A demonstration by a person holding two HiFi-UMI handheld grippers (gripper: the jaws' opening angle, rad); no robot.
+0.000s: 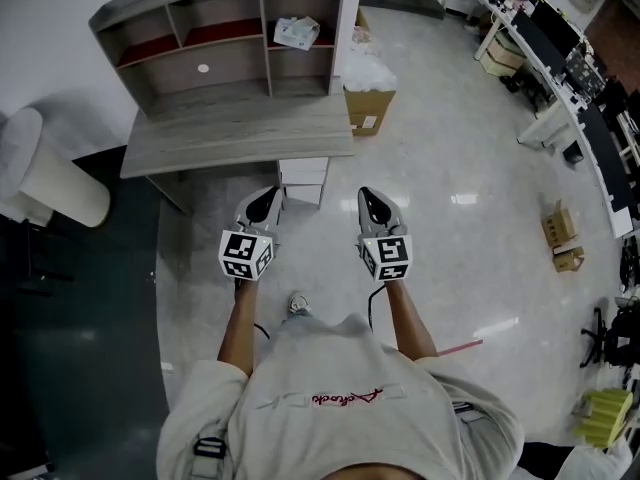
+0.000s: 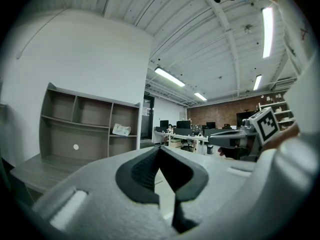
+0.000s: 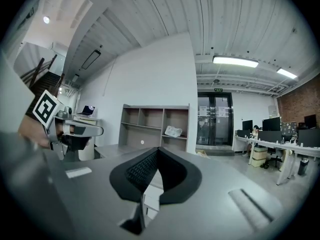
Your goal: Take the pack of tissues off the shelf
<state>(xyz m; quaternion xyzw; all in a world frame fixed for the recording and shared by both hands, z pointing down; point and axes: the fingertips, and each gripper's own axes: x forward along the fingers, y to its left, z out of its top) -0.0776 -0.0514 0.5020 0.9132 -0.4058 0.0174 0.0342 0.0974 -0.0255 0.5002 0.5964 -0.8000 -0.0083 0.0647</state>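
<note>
Tissues (image 1: 297, 32) lie far off on the shelf (image 1: 225, 68), so left gripper (image 1: 266, 198) and right gripper (image 1: 371, 200), jaws together and empty, should approach, then open.

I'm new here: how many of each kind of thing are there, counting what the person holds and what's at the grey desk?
Grippers: 2, left gripper and right gripper
Tissue pack: 1
Shelf: 1
Desk: 1
Cardboard box: 1
Drawer unit: 1
Total: 7
</note>
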